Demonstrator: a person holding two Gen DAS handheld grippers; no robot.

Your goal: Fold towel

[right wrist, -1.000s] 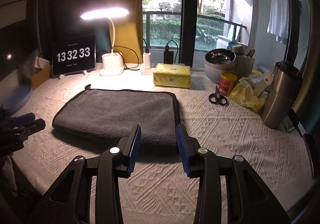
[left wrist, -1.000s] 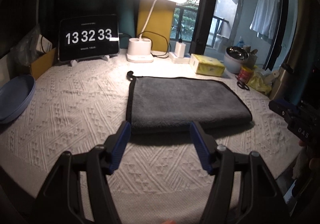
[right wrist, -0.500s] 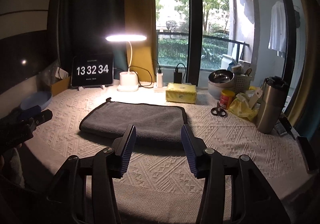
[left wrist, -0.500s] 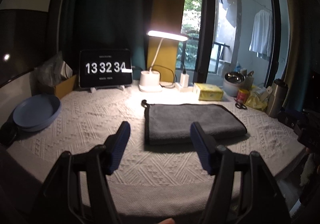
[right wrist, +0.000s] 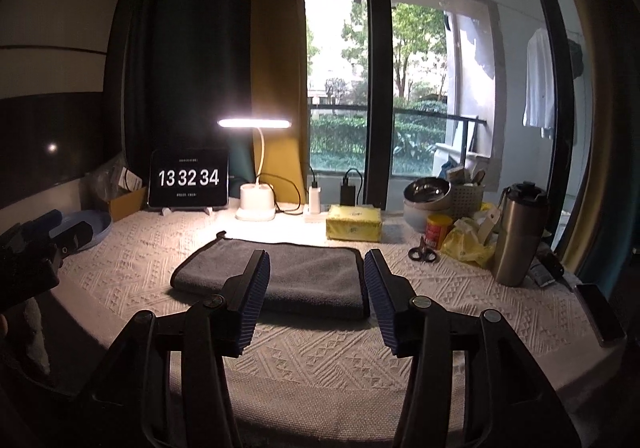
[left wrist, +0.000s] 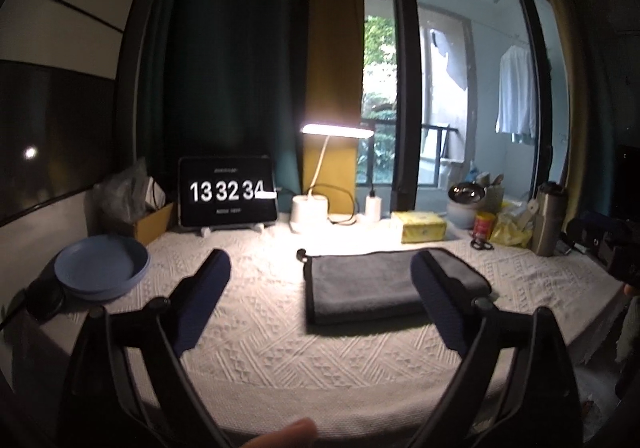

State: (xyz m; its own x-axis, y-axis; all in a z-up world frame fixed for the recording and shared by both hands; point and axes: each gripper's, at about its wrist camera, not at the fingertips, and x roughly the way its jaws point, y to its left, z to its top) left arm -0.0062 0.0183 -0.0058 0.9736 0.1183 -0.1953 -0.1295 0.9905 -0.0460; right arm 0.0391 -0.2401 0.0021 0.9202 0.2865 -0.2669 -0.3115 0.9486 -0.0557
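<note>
White tablecloth point(right wrist: 460, 288): folded towel point(right wrist: 296, 272); claws agape, clear.

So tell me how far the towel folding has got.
Done: the grey towel lies folded in a flat rectangle on the white tablecloth, edges lined up. In hand: nothing; the left tongs and right tongs are both open and clear of it. Left: seemingly nothing, unless another fold is wanted.
</note>
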